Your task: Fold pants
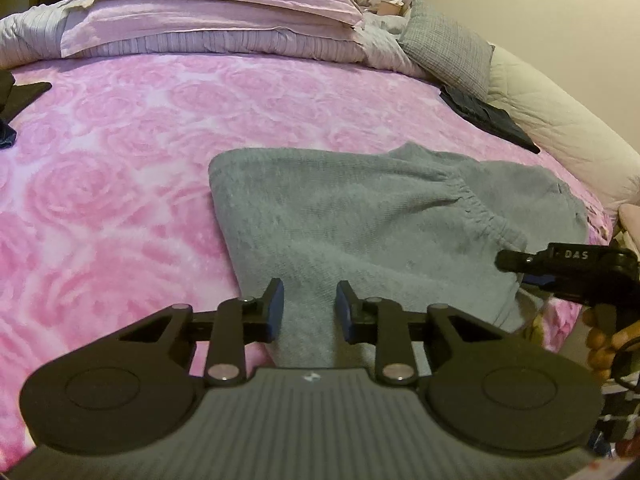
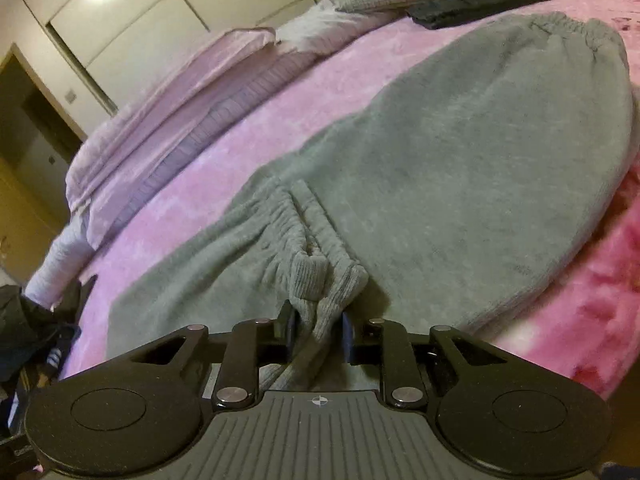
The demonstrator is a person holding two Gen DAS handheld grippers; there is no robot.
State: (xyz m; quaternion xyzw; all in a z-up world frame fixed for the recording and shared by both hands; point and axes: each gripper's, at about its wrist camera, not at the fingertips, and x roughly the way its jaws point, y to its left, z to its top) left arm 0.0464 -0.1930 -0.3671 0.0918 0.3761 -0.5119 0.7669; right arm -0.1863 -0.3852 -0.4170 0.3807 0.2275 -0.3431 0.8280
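Observation:
Grey fleece pants (image 1: pixel 360 220) lie on a pink rose blanket (image 1: pixel 120 160), folded over with a fold edge at their left. My left gripper (image 1: pixel 310 310) hovers open over the near edge of the fold, with grey fabric lying beneath its blue pads. In the right wrist view the pants (image 2: pixel 460 160) stretch away to the elastic waistband (image 2: pixel 580 28). The ribbed cuffs (image 2: pixel 316 276) are bunched between the fingers of my right gripper (image 2: pixel 318 330), which is shut on them. The right gripper (image 1: pixel 500 260) also shows at the pants' right edge, held by a hand (image 1: pixel 604 344).
A dark folded garment (image 1: pixel 488 120) lies at the far right of the bed beside a grey cushion (image 1: pixel 448 48). Lilac pillows (image 1: pixel 208 8) are stacked at the head. Dark clothes (image 1: pixel 16 100) sit at the left edge. Wardrobe doors (image 2: pixel 120 12) stand behind the bed.

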